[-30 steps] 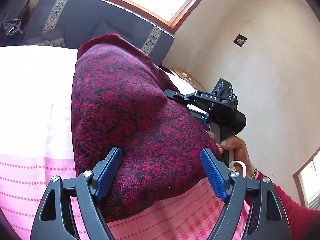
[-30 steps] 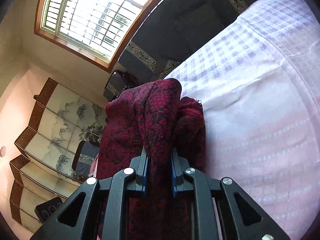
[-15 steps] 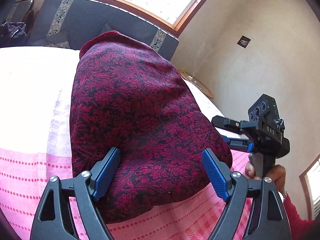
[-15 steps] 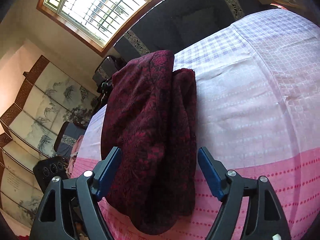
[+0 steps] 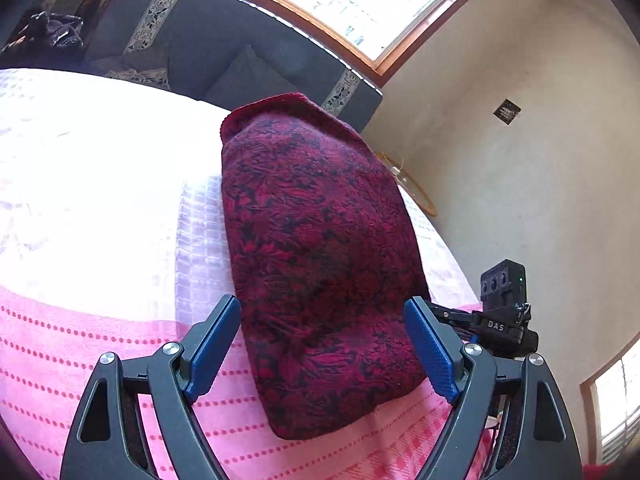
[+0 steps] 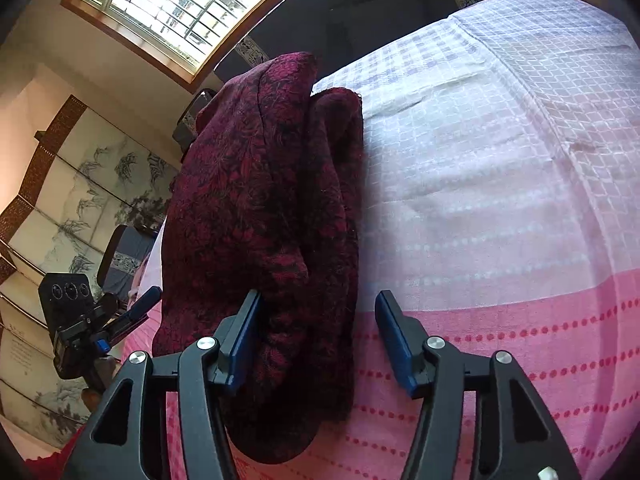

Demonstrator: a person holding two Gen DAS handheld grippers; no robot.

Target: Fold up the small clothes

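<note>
Both tongs — left gripper [image 5: 322, 346] and right gripper [image 6: 316, 338] — stand spread around the folded dark-red floral cloth [image 5: 320, 264] lying on the pink-and-white woven bedspread [image 5: 100, 344], gripping nothing — fold apparently laid, next likely a re-pinch or smoothing.

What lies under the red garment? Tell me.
The garment lies folded on the pink-and-white cloth, which shows all round it. The cloth hides whatever is beneath it. Whether anything sits between the garment's layers cannot be seen.
</note>
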